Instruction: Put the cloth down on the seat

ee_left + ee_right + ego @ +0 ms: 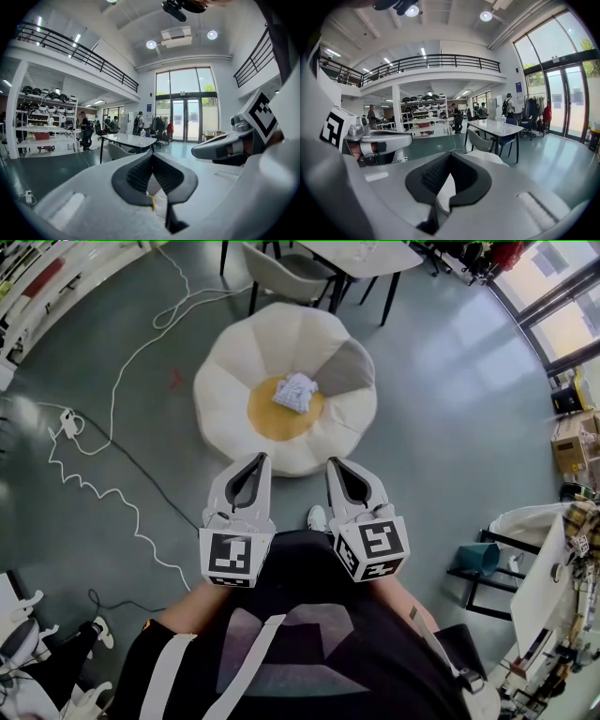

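Note:
A crumpled white cloth [296, 392] lies on the yellow centre of the flower-shaped white seat [225, 381] on the floor, ahead of me. My left gripper [258, 458] and right gripper [333, 463] hang side by side close to my body, tips pointing at the seat's near edge and well short of the cloth. Both sets of jaws are closed together with nothing between them. The left gripper view shows its own shut jaws [152, 155] and the right gripper [220, 145] beside them. In the right gripper view the jaws [450, 157] are shut too.
White and black cables [94, 484] run over the grey floor at the left. A table with chairs [309, 268] stands behind the seat. A teal bin [480, 559] and cardboard boxes [569, 442] sit at the right. My shoe [317, 517] is just below the seat.

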The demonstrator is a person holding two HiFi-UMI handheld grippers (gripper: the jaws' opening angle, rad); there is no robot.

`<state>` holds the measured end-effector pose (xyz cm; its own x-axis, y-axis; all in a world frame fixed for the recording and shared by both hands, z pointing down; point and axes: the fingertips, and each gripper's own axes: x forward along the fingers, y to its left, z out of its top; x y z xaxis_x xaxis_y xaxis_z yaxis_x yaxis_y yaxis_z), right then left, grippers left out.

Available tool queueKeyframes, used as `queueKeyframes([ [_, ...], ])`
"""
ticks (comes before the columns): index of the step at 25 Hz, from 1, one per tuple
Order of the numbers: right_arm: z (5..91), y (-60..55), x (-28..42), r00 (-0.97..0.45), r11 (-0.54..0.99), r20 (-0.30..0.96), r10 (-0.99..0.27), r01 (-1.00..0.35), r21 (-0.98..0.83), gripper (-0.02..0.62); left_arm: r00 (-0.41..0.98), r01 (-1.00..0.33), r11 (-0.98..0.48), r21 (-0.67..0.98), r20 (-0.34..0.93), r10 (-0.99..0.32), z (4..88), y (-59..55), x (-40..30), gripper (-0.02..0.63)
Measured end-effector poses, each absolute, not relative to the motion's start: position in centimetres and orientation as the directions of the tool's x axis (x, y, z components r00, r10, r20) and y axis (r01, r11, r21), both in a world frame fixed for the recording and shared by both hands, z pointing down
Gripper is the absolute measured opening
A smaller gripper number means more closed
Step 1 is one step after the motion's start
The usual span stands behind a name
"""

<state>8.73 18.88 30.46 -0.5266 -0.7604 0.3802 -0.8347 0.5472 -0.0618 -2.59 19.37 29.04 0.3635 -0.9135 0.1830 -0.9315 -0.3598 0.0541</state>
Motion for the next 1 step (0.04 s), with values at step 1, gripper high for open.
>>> queueKeyframes([
  [1, 30.37, 18.89, 8.70, -0.527, 0.548, 0.380, -0.760, -0.834, -0.061, 0.000, 0.364, -0.931, -0.360, 0.055, 0.183, -0.913, 28.99, 19.39, -2.61, 0.000],
])
